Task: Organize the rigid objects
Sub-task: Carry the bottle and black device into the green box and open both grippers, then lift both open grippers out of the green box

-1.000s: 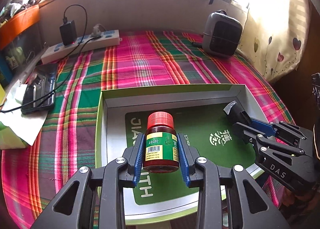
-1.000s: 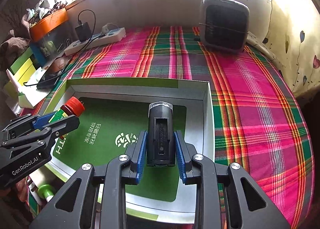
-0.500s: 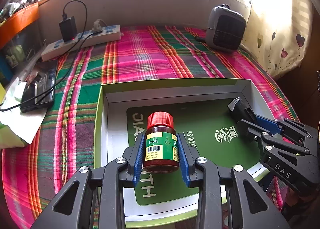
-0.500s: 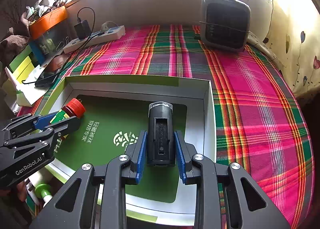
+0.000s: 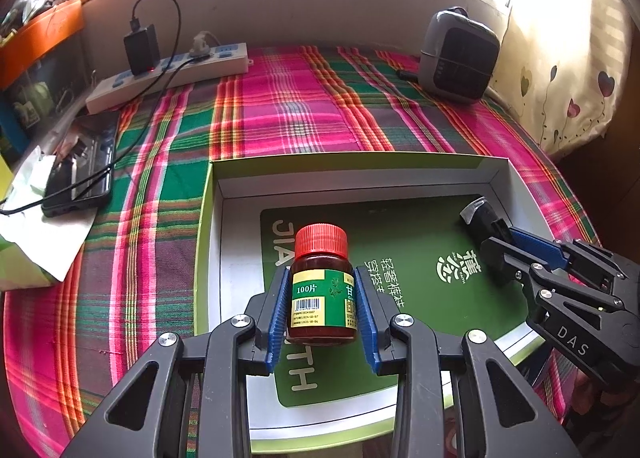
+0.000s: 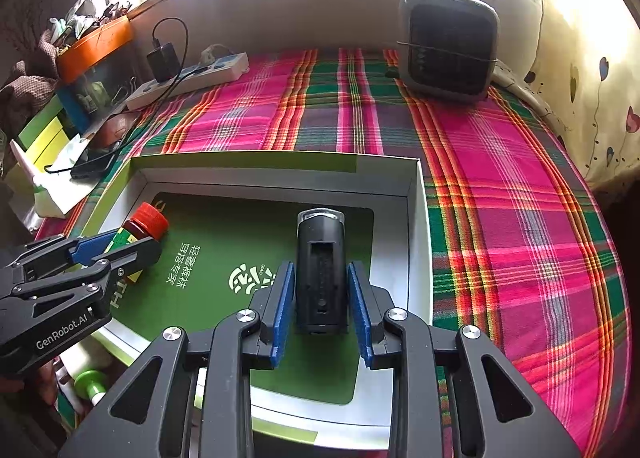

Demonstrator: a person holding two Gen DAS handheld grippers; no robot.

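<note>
My left gripper (image 5: 322, 322) is shut on a brown pill bottle (image 5: 322, 298) with a red cap and green label. It holds the bottle upright over the left part of the shallow box (image 5: 352, 160). My right gripper (image 6: 320, 310) is shut on a black oblong device (image 6: 320, 270) with a clear end, over the right half of the box's green floor (image 6: 224, 226). In the right wrist view the bottle (image 6: 144, 222) and left gripper (image 6: 120, 248) sit at the box's left side. In the left wrist view the device (image 5: 480, 214) pokes out of the right gripper (image 5: 516, 250).
The box lies on a pink and green plaid cloth (image 5: 304, 114). A small grey heater (image 5: 458, 58) stands at the back right. At the back left are a white power strip (image 5: 172, 74) with a black charger, a phone (image 5: 80, 166) and crumpled paper (image 5: 36, 226). A curtain (image 5: 568, 90) hangs on the right.
Both grippers have only drifted slightly over the box. Each still holds its object, and the jaws have not changed.
</note>
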